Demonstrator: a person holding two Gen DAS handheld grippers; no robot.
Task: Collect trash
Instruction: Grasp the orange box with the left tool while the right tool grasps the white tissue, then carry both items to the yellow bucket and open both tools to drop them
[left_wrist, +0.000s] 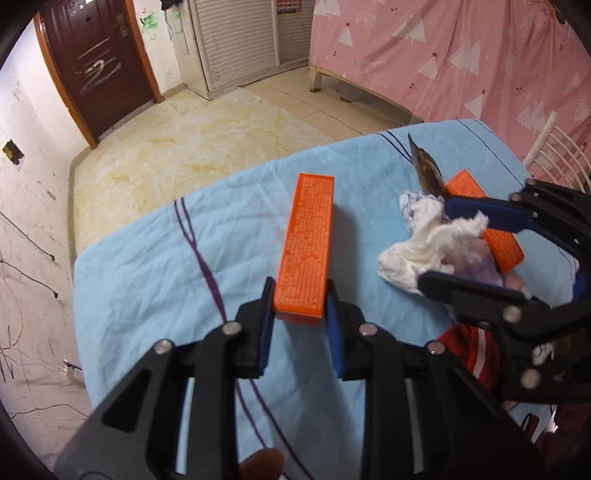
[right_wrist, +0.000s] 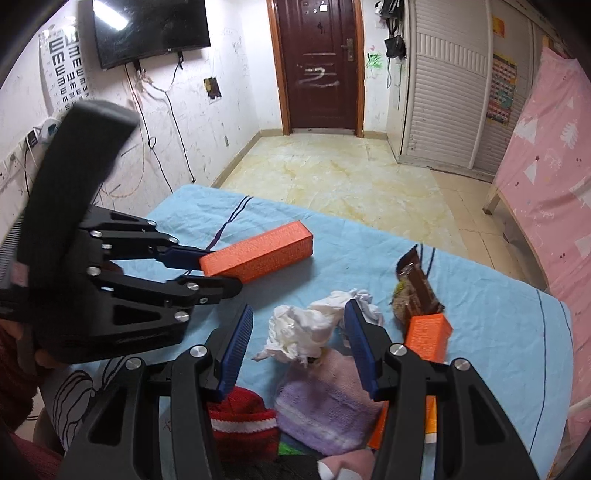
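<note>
My left gripper (left_wrist: 300, 308) has its jaws clenched on the near end of a long orange box (left_wrist: 306, 243); the blue pads press both of its sides. The box lies flat on the light blue cloth of the tabletop (left_wrist: 147, 258) and runs away from me toward twelve o'clock. From my right wrist view the same box (right_wrist: 258, 254) sits at about ten o'clock, my left gripper (right_wrist: 218, 271) closed on its end.

My right gripper (right_wrist: 299, 339) stands released, its jaws apart on either side of a crumpled white tissue (right_wrist: 306, 325). The pads flank the tissue, but I cannot tell that they press it. In my left wrist view this tissue (left_wrist: 417, 243) is at two o'clock from the box, with my right gripper (left_wrist: 439, 243) around it.

Just beyond the tissue, at one o'clock in the right view, a brown snack wrapper (right_wrist: 417, 284) stands tilted. A second orange box (right_wrist: 428, 336) lies just beside my right jaw at three o'clock. Nearer me, at six o'clock, a lilac knitted hat (right_wrist: 325, 402) touches the tissue's near edge, and a red knitted hat (right_wrist: 243, 417) lies beside it at seven o'clock.
</note>
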